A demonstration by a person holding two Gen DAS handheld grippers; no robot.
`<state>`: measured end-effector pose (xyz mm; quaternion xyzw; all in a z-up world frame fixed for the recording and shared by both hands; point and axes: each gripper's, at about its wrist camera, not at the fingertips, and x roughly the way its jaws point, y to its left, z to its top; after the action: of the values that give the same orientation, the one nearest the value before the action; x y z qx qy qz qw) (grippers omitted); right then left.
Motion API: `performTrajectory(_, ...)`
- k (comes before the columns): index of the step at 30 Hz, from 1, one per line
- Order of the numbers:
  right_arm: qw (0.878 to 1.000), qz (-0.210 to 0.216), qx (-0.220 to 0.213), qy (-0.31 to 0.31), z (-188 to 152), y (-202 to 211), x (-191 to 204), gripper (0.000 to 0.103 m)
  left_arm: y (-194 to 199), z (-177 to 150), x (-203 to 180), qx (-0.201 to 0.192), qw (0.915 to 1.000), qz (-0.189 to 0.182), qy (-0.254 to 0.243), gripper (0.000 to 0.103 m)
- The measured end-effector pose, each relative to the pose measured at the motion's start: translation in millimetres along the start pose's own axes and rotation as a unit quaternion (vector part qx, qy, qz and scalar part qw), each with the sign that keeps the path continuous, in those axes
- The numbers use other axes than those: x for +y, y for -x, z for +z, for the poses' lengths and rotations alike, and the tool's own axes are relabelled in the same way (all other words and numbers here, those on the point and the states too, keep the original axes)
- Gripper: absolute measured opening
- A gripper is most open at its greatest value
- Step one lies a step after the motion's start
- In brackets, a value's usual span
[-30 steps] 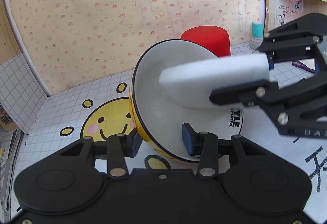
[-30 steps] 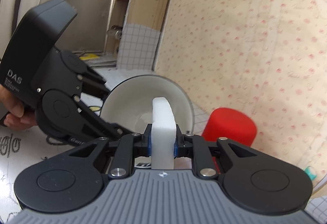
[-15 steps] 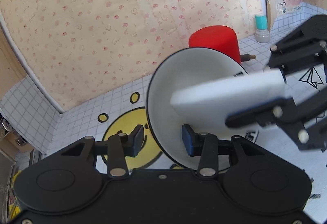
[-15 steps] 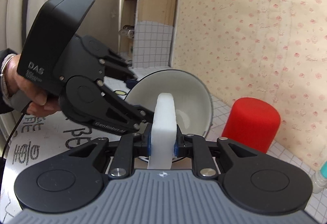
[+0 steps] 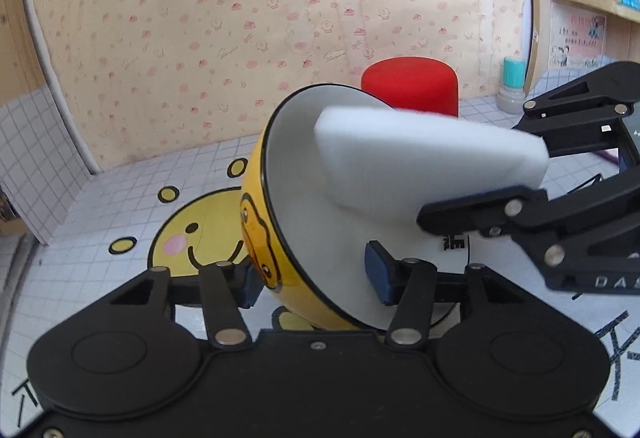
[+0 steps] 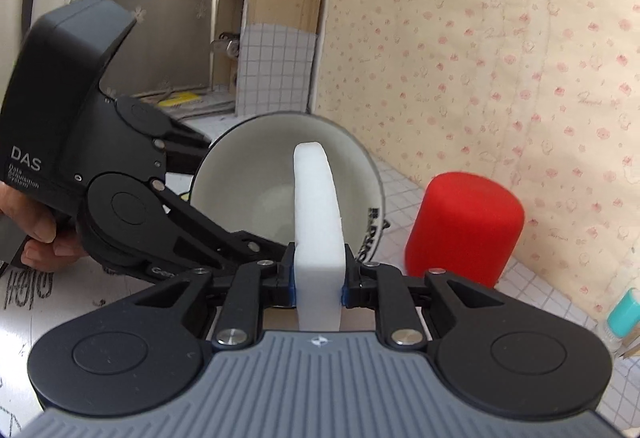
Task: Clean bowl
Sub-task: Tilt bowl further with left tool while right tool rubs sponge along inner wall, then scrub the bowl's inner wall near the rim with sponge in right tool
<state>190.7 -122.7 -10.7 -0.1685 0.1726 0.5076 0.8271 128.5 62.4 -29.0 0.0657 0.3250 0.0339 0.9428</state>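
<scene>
Left tongs straddle the near rim of the bowl – one pad on the yellow outside, one inside the white cavity. A second ago they sat tighter; they've loosened and the inner pad now stands clear of the wall, so I can't call this a firm grip.

Bowl is tipped on edge over the tabletop, mouth facing my right tongs, and has rolled a bit since.

Right tongs pinch the white sponge hard, unchanged. Its free end reaches into the bowl – contact with the wall not clear.

Red cup stands just behind.

Judgement: mid-scrub, re-gripping to turn the bowl. Risk: it slips while loose.
</scene>
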Motion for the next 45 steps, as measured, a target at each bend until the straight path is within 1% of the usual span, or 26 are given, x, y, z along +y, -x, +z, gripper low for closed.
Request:
performTrajectory(3,1.000,-0.011,-0.012,0.003,2.3,2.5,-0.5,0.021,1.3,-2.0,-2.8,-0.008,0.9998,0.002,-0.016,0.052)
performTrajectory(5,1.000,-0.013,-0.011,0.007,2.8,2.1,-0.1,0.021,2.2,-1.1,-7.2,-0.011,0.9990,0.007,-0.043,0.052)
performTrajectory(8,1.000,-0.011,0.001,0.024,2.6,0.8,1.8,0.021,4.0,0.4,-13.2,-0.014,0.9962,0.017,-0.084,0.051)
performTrajectory(11,0.999,0.012,0.024,0.042,0.8,-1.3,5.3,0.021,6.5,4.0,-13.4,-0.007,0.9931,0.020,-0.115,0.047)
performTrajectory(14,0.997,0.035,0.033,0.052,0.0,-1.8,9.9,0.021,7.5,8.9,-7.4,0.014,0.9939,0.015,-0.108,0.044)
performTrajectory(17,0.998,0.034,0.013,0.045,3.3,0.4,9.8,0.021,7.8,8.1,-6.8,0.021,0.9941,0.017,-0.105,0.044)
performTrajectory(18,0.999,0.026,0.006,0.044,4.0,1.4,9.7,0.021,7.8,7.5,-7.2,0.021,0.9942,0.018,-0.104,0.044)
performTrajectory(20,0.999,-0.009,-0.010,0.038,6.1,2.5,7.2,0.021,7.9,7.1,-9.1,0.023,0.9942,0.023,-0.103,0.044)
performTrajectory(22,0.998,-0.027,-0.023,0.042,6.6,4.5,6.7,0.021,7.9,6.7,-11.3,0.023,0.9936,0.027,-0.107,0.044)
performTrajectory(24,0.999,-0.023,-0.015,0.045,6.2,3.6,6.0,0.021,8.0,6.6,-13.1,0.022,0.9928,0.030,-0.114,0.044)
performTrajectory(27,0.998,-0.015,0.007,0.057,3.9,-2.4,9.4,0.021,8.2,7.0,-16.5,0.020,0.9912,0.035,-0.126,0.044)
performTrajectory(29,0.998,-0.004,0.024,0.051,2.1,-7.5,9.8,0.021,7.5,7.5,-19.9,0.019,0.9903,0.041,-0.132,0.044)
performTrajectory(31,0.998,0.004,0.033,0.046,0.6,-9.3,9.5,0.021,6.3,8.0,-22.6,0.020,0.9909,0.046,-0.125,0.048)
performTrajectory(32,0.998,0.010,0.038,0.041,-0.2,-10.7,9.1,0.021,6.3,7.4,-23.2,0.019,0.9923,0.046,-0.113,0.052)
performTrajectory(33,0.998,0.014,0.041,0.039,-1.1,-11.7,8.9,0.021,6.6,6.5,-23.2,0.018,0.9940,0.042,-0.100,0.054)
performTrajectory(34,0.998,0.018,0.046,0.035,-2.4,-13.8,9.0,0.021,6.3,5.2,-22.4,0.020,0.9962,0.032,-0.079,0.059)
performTrajectory(35,0.998,0.025,0.053,0.030,-3.7,-16.4,8.9,0.021,6.0,3.9,-21.6,0.022,0.9979,0.022,-0.057,0.058)
performTrajectory(36,0.998,0.027,0.055,0.027,-4.7,-17.3,9.5,0.021,5.8,0.1,-23.2,0.016,0.9989,0.028,-0.034,0.058)
performTrajectory(38,0.998,0.031,0.057,0.018,-5.8,-16.2,6.8,0.021,5.3,-2.8,-26.1,0.006,0.9990,0.038,-0.023,0.058)
performTrajectory(40,0.998,0.038,0.058,0.001,-6.4,-15.7,3.0,0.021,3.5,-2.3,-26.2,0.004,0.9992,0.038,-0.008,0.058)
performTrajectory(41,0.997,0.044,0.059,-0.013,-6.6,-15.1,-0.7,0.021,2.7,-1.9,-26.4,0.002,0.9994,0.035,-0.008,0.058)
performTrajectory(43,0.997,0.042,0.060,-0.017,-6.8,-13.6,-1.6,0.021,0.0,-0.7,-26.5,0.000,0.9997,0.024,-0.010,0.057)
performTrajectory(45,0.997,0.037,0.060,-0.020,-6.3,-11.7,-2.3,0.021,-3.6,2.3,-25.9,0.002,0.9998,0.012,-0.013,0.049)
